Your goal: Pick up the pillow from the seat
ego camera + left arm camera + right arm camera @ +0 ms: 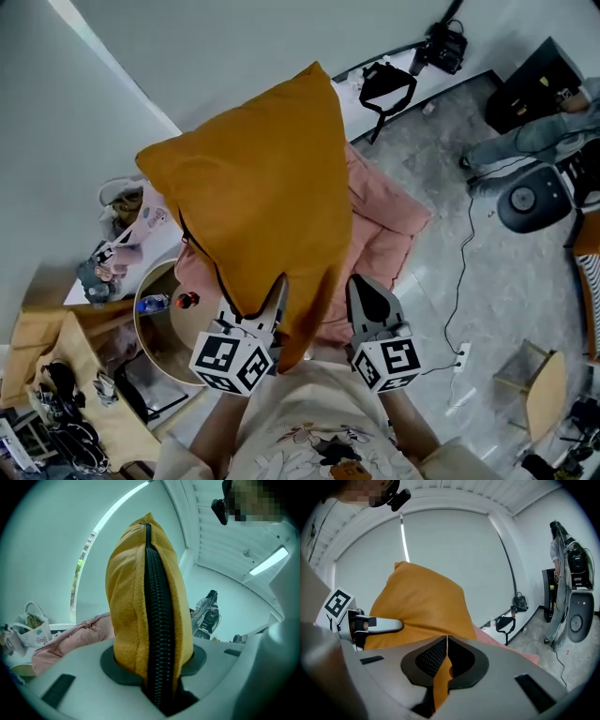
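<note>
A mustard-yellow pillow [262, 178] hangs lifted in the air, above a pink seat cushion [384, 230]. My left gripper [272, 305] is shut on the pillow's lower edge, and the black zipper seam [157, 634] runs between its jaws. My right gripper [361, 300] is shut on the pillow's near corner; a thin fold of the yellow cloth [440, 681] is pinched between its pads. The pillow [417, 609] rises above the right jaws, with the left gripper [370, 625] on its left side.
A round wooden tub [155, 323] with a bottle stands at the lower left, beside bags and clutter [112, 253]. A person [539, 136] stands by a black machine [530, 197] at the right. A cable and a power strip [459, 356] lie on the floor.
</note>
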A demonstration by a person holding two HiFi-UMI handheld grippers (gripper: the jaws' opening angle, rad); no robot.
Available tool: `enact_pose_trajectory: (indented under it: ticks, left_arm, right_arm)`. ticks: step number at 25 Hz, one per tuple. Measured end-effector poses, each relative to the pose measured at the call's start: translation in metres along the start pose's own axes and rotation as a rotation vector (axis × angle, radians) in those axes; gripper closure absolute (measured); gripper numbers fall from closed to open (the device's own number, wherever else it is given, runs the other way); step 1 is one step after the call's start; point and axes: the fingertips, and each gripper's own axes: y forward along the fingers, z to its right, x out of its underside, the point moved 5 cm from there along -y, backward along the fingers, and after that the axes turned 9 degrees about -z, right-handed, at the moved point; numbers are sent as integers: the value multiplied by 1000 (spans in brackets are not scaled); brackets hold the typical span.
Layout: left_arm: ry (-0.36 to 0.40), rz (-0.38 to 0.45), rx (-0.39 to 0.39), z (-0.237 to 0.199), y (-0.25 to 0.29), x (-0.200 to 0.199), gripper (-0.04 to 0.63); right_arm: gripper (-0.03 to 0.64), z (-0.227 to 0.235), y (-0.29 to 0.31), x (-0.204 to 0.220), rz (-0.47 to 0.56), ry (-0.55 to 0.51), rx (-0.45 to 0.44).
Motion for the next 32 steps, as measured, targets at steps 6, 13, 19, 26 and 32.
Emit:
enact_pose_trajectory:
  ticks: [6,13,19,26,32]
  left_arm:
    - [33,50,-33,11,-14,-9,442]
    - [75,117,-79,21,-27,-23,442]
    - [166,145,-90,21,-35,-29,442]
    - [200,155,-35,9,-65,-34,439]
    - [231,170,7,1,-91,-43,439]
  right_arm:
    - [594,-1,-11,-10,51,-27,2]
    - [594,-3,-15,-11,64,-54,-4]
    - [594,-17,-23,-30,110,-93,13]
    - [594,-62,-38,-42,165,-116,51]
    - [594,-83,-47,-41,184,-90,109]
